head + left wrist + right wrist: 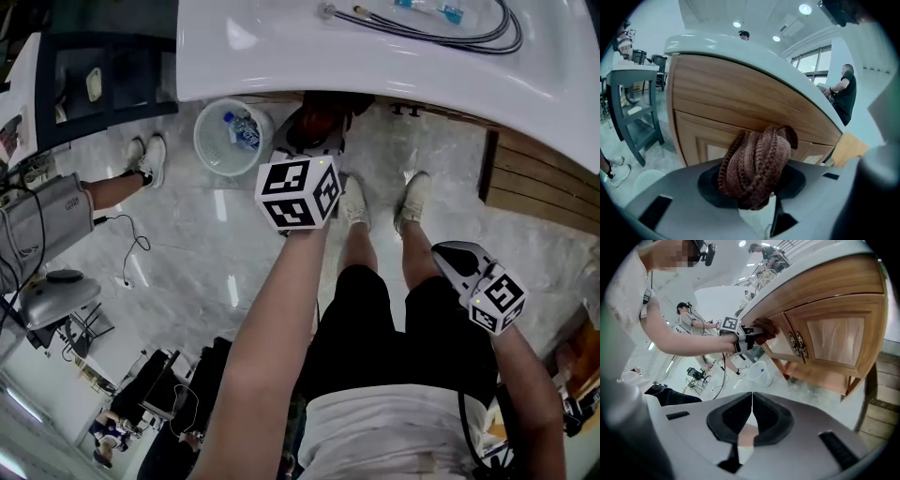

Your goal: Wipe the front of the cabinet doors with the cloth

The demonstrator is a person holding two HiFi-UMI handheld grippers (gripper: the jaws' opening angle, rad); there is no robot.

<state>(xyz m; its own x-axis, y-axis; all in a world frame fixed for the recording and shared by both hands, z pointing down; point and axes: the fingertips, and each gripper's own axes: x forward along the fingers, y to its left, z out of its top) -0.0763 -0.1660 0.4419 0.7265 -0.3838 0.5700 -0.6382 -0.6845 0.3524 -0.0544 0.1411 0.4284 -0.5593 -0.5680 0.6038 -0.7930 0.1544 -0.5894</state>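
Wiping step, judged barely begun. Press cloth [757, 161] flat onto door [693, 138] w/ L gripper [755, 190], pinched tight on the wad. Work top to bottom in overlapping passes, along the grain, incl. the recessed panel edges. Lead w/ fabric only: hard jaw tips right behind the wad, so angle in to avoid scraping the wood. Steer round the handles [799, 345] at the doors' meeting edge rather than snagging there. Mind the counter [394, 66] overhang above when lifting. Leave R gripper [751, 420] back by the hip, pressed together on nothing, well apart from the cabinet; free to steady a door if needed.

Re cloth: brown, ribbed or braided weave, bunched into a thick upright wad sticking out past the jaws, more lump than flat pad. Sits up near the door's top, just under the counter edge, per R gripper view; touching or just short of the wood, can't tell. Looks soft, prob. compresses easily; worth re-folding for a wider face if poss.
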